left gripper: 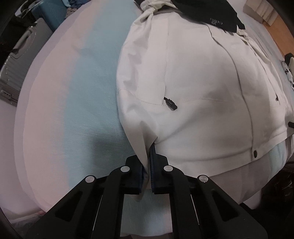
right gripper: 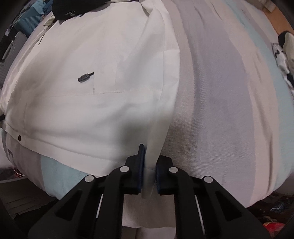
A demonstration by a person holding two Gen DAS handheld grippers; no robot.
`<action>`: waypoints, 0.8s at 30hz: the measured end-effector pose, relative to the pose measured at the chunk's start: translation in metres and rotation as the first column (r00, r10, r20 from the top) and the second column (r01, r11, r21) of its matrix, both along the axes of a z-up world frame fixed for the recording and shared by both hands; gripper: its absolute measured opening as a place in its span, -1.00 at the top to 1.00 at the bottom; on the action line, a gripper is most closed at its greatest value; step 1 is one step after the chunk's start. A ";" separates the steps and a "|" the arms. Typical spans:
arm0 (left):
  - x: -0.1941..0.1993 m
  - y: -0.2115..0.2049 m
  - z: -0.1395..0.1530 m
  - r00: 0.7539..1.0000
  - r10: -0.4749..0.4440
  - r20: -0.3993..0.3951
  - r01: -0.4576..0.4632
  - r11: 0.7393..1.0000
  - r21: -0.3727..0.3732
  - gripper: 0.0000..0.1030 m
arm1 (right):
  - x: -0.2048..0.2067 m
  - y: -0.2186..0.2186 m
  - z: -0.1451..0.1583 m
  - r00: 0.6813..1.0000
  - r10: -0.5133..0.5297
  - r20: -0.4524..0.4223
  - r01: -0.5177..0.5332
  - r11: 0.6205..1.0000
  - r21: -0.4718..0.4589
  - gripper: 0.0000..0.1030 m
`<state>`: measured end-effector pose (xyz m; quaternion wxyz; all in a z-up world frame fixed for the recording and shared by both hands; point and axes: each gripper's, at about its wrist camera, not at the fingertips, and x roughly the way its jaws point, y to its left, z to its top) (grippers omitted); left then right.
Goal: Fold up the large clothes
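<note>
Bedroom setup, with a bed (left gripper: 88, 103) in pale pink and light blue striped sheets as the work surface and suitcases (left gripper: 23, 60) stacked off its far left side. Lying on the bed is a big white jacket (left gripper: 193, 95), front up, with a black zipper pull (left gripper: 170, 103) on the chest pocket and snaps down the closure. A black garment (left gripper: 207, 12) sits over its collar end, toward the far edge of the bed.

Long axis of the jacket runs from the near edge of the bed to the far edge, hem closest to the person and collar pointing away.

Both tools are pinched together on cloth. The left gripper (left gripper: 148, 176) is clamped on the hem corner at the jacket's left side, and the right gripper (right gripper: 149, 176) has the matching corner on the right, a strip of white fabric squeezed between its pads.

Handling-wise I'd guess it's light and floppy, thin shell fabric, maybe a bit slick, so it'll sag in the middle when lifted. Grabbing the two hem corners seems like the right call; seams there give the pads something thicker to bite. Sneakers (right gripper: 283, 53) on the floor past the right edge, not in the way.
</note>
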<state>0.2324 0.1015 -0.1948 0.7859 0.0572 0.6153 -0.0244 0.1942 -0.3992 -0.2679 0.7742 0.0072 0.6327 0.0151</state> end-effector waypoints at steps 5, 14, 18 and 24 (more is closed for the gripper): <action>0.002 -0.002 0.015 1.000 -0.006 0.001 0.006 1.000 0.005 0.92 | 0.006 0.016 0.016 1.000 0.003 0.004 -0.003 1.000 0.014 0.88; 0.010 -0.007 0.040 0.999 -0.023 -0.025 0.023 1.000 0.021 0.92 | 0.004 -0.004 0.045 0.999 -0.048 -0.011 0.049 0.998 0.051 0.91; 0.014 -0.011 0.050 0.999 -0.038 -0.030 0.039 0.998 0.043 0.92 | 0.001 -0.008 0.061 0.998 -0.053 0.016 0.052 0.997 0.062 0.91; 0.026 -0.019 0.068 0.998 -0.046 -0.051 0.050 0.996 0.072 0.92 | 0.010 -0.017 0.074 0.999 -0.025 0.027 0.022 0.994 0.109 0.91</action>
